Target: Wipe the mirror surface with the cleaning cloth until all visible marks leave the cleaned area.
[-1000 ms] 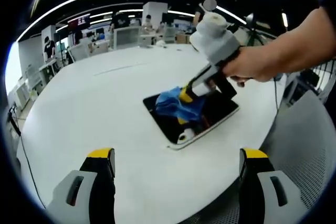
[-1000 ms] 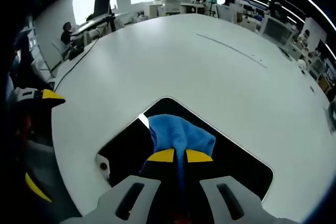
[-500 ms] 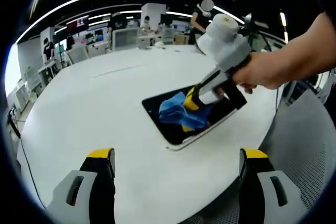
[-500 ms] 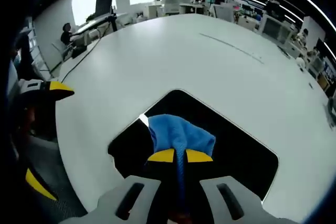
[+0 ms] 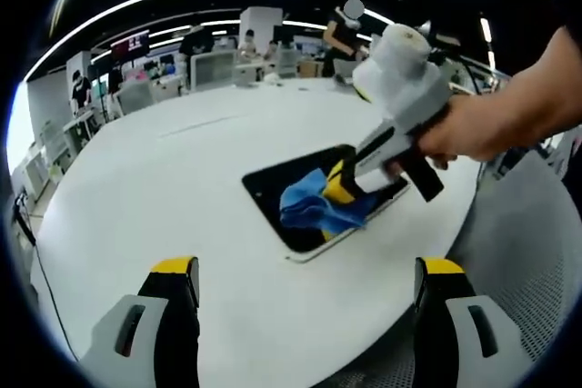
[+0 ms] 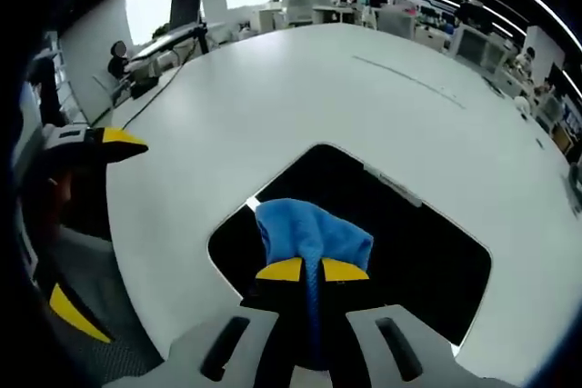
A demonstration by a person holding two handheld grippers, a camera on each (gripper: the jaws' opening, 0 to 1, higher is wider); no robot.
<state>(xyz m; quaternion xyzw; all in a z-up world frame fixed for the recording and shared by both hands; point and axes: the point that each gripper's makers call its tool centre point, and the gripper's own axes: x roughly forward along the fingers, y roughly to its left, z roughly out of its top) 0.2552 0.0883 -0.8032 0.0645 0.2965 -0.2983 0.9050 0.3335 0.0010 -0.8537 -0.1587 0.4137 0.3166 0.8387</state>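
I operate two tools over a round white counter (image 5: 164,188). The mirror (image 6: 409,233) lies flat on the counter, a dark rectangular slab with a pale rim; in the left gripper view it sits just past centre, toward 1 o'clock from my left tool.

Right tool (image 6: 303,269): its yellow-tipped jaws are closed together on the blue cleaning cloth (image 6: 309,229), which bunches out ahead of the tips and rests on the mirror near its 7 o'clock corner. In the left gripper view the same tool (image 5: 338,184) comes in from 2 o'clock, held by a hand (image 5: 473,129), with the cloth (image 5: 314,209) pressed on the near end of the glass.

Left tool (image 5: 305,270): jaws stand wide apart, holding nothing, hovering well clear of the mirror at 6 o'clock.

Handling judgement: the cloth is soft and light, folds freely, and is best pinched at a gathered fold so a loose pad trails on the glass. The mirror is stiff, smooth, probably fragile and likely to slide on the counter under a hard stroke; I would keep pressure moderate and, if needed, brace its rim, never its face
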